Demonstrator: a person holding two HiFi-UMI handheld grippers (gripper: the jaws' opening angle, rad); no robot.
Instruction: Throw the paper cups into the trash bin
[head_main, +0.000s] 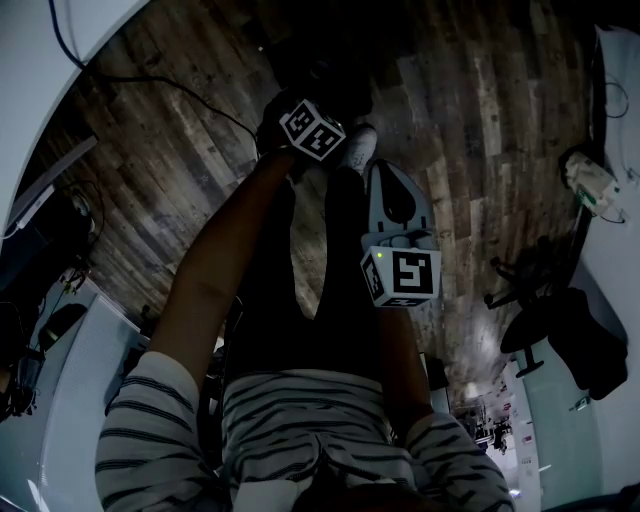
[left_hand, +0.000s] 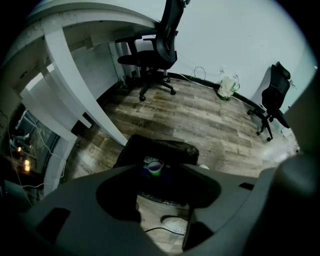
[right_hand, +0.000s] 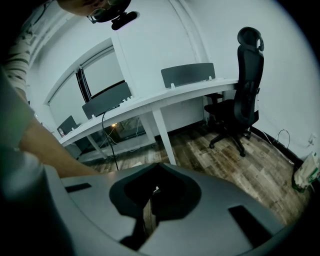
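In the left gripper view a black-lined trash bin (left_hand: 165, 148) stands on the wooden floor right below my left gripper (left_hand: 161, 176). A paper cup (left_hand: 155, 168) with a green and purple side lies inside the bin, seen through the gap between the jaws. The left jaws stand apart with nothing between them. In the head view the left gripper (head_main: 312, 130) hangs over a dark patch of floor, and only its marker cube shows. My right gripper (head_main: 396, 200) is held beside the person's legs, its jaws together and empty; in its own view the right gripper (right_hand: 156, 181) points across the room.
A long white desk (left_hand: 75, 90) runs along the left. One black office chair (left_hand: 155, 55) stands beside it and another black chair (left_hand: 275, 100) at the far right. A white shoe (left_hand: 175, 225) and a cable lie on the floor close to the bin. A white bag (left_hand: 227, 89) sits by the wall.
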